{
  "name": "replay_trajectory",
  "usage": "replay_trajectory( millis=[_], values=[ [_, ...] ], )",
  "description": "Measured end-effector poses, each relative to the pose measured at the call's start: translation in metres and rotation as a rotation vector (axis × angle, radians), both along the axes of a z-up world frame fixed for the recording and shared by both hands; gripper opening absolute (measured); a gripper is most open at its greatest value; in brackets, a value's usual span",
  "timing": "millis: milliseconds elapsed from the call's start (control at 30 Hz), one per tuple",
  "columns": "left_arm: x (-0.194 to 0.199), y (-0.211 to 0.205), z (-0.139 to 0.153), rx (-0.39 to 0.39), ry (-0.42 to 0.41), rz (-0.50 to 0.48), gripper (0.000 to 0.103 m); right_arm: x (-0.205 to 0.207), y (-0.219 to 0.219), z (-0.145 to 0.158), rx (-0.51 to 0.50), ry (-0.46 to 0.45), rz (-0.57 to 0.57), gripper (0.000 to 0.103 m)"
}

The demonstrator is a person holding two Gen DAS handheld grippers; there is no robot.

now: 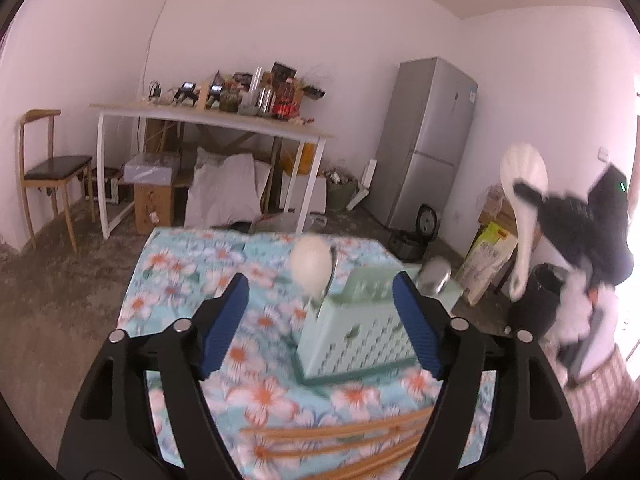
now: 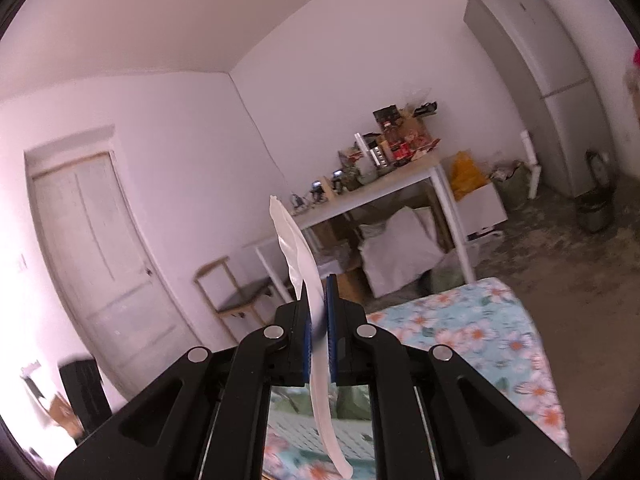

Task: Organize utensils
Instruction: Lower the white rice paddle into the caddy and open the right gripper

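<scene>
Standing utensils in green basket [image 1: 356, 336], left tongs [image 1: 320, 324] wide, right tongs [image 2: 318, 332] clamping white spoon [image 2: 296, 252].

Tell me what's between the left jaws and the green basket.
Only bare floral tablecloth, in the left wrist view; the left gripper is open and the basket sits just ahead.

Blurred basket [image 1: 356, 332]; chopsticks [image 1: 340, 436] cut off
</scene>
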State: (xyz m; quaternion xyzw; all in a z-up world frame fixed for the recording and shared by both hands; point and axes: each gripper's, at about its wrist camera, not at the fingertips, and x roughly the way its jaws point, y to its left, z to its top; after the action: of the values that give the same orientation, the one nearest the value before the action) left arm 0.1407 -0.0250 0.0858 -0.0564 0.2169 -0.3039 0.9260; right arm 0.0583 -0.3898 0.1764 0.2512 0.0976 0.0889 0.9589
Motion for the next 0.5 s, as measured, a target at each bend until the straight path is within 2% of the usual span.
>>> replay_trajectory(
  millis=[133, 333, 500],
  values=[
    [-0.013, 0.011, -0.017, 0.037, 0.015, 0.025, 0.077, 0.023, -0.007, -0.007, 0.043, 0.008, 0.011, 0.006],
    [-0.025, 0.024, -0.026, 0.054, 0.017, 0.055, 0.083, 0.058, -0.015, -0.017, 0.105, 0.014, 0.029, 0.006],
    [-0.028, 0.03, -0.029, 0.059, 0.031, 0.072, 0.083, 0.088, -0.01, -0.036, 0.081, 0.052, 0.014, 0.007]
  ],
)
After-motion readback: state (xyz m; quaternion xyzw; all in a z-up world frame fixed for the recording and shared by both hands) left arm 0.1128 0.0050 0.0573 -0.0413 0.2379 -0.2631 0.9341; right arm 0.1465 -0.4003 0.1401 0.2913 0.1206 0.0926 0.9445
